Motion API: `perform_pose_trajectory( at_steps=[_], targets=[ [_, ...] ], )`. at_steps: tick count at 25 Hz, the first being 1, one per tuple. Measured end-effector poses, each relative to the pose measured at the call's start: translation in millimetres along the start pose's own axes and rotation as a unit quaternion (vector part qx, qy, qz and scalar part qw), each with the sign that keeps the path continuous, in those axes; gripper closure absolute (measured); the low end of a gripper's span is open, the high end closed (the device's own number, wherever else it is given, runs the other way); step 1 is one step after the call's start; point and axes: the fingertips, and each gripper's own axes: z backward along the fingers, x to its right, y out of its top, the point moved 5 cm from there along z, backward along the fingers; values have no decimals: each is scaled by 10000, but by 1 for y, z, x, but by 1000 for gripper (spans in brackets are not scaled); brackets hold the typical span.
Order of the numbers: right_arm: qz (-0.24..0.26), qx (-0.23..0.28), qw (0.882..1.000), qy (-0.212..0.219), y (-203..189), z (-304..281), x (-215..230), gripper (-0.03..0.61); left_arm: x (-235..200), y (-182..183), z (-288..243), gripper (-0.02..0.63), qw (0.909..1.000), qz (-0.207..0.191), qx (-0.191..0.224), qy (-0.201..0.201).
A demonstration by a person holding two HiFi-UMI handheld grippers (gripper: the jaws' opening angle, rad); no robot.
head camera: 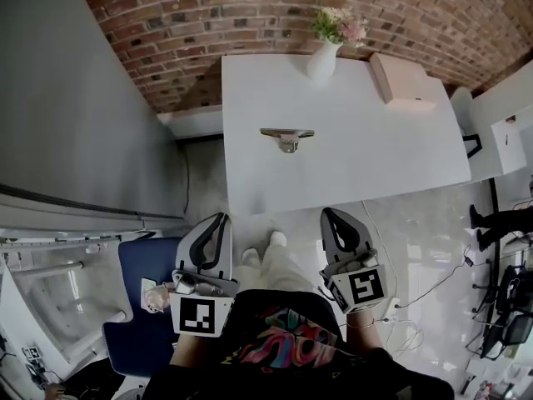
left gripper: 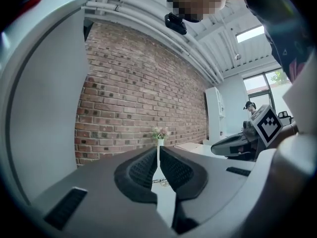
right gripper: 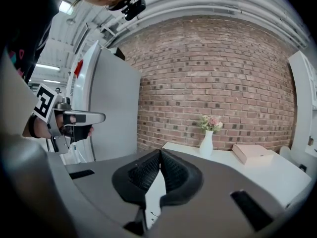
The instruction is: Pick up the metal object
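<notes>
The metal object (head camera: 286, 137), a flat silver bar with a round piece under it, lies on the white table (head camera: 350, 165) towards its left side. Both grippers are held low near the person's body, well short of the table's near edge. My left gripper (head camera: 221, 217) points at the table with its jaws shut and nothing in them. My right gripper (head camera: 327, 212) is likewise shut and empty. In the left gripper view a sliver of the metal object (left gripper: 159, 181) shows through the slit under the left gripper's (left gripper: 157, 151) tips. The right gripper (right gripper: 159, 151) view hides the object.
A white vase of flowers (head camera: 323, 60) and a flat beige box (head camera: 401, 80) stand at the table's far edge against a brick wall (head camera: 275, 15). A grey partition (head camera: 83, 98) runs along the left, a blue chair (head camera: 141, 307) sits beside the person, and cables (head camera: 433, 290) lie on the floor at right.
</notes>
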Motion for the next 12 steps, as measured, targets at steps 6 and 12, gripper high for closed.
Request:
perform_pose_trajectory(
  at_steps=[6,12],
  targets=[
    [-12,-80,10000,-42,-6,-39,32,561,-14,-9,-39,580,9999,30,-77,91],
    [138,-13,9998,145,12,-96,69,561,-25,10,-102,580,10000,-47,1,84]
  ],
)
